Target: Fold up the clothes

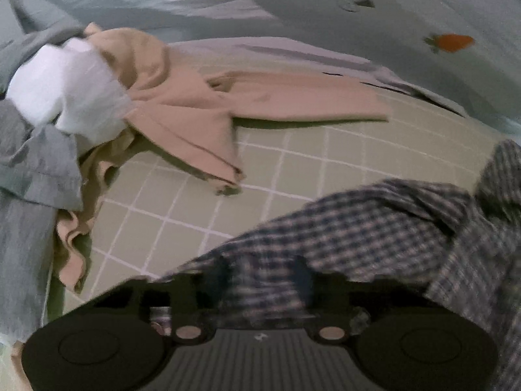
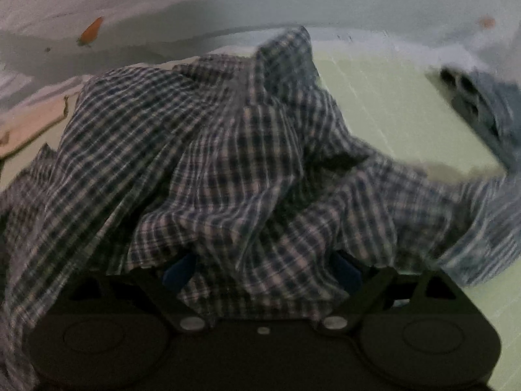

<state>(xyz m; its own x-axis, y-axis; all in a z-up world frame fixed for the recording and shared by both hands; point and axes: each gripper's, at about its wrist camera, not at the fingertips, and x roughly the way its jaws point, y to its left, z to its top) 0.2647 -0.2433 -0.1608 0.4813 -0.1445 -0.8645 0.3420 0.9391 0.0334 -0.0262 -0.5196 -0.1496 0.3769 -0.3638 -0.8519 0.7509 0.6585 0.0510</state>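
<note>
A crumpled navy-and-white plaid shirt (image 1: pixel 374 228) lies on the green grid mat (image 1: pixel 195 215). In the left wrist view a bunched fold of it fills the narrow gap between my left gripper's (image 1: pixel 262 277) blue fingers, which are shut on it. In the right wrist view the same plaid shirt (image 2: pixel 228 150) is heaped high and drapes over my right gripper (image 2: pixel 263 273). The right gripper's blue fingers (image 2: pixel 179 272) stand wide apart and open, with loose cloth lying between them and their tips hidden under it.
A beige garment (image 1: pixel 195 107), a white one (image 1: pixel 65 88) and a grey one (image 1: pixel 32 163) are piled at the mat's left. Light blue fabric (image 2: pixel 488 228) lies at the right of the mat (image 2: pixel 384 97). A pale sheet with carrot prints (image 1: pixel 452 42) lies behind.
</note>
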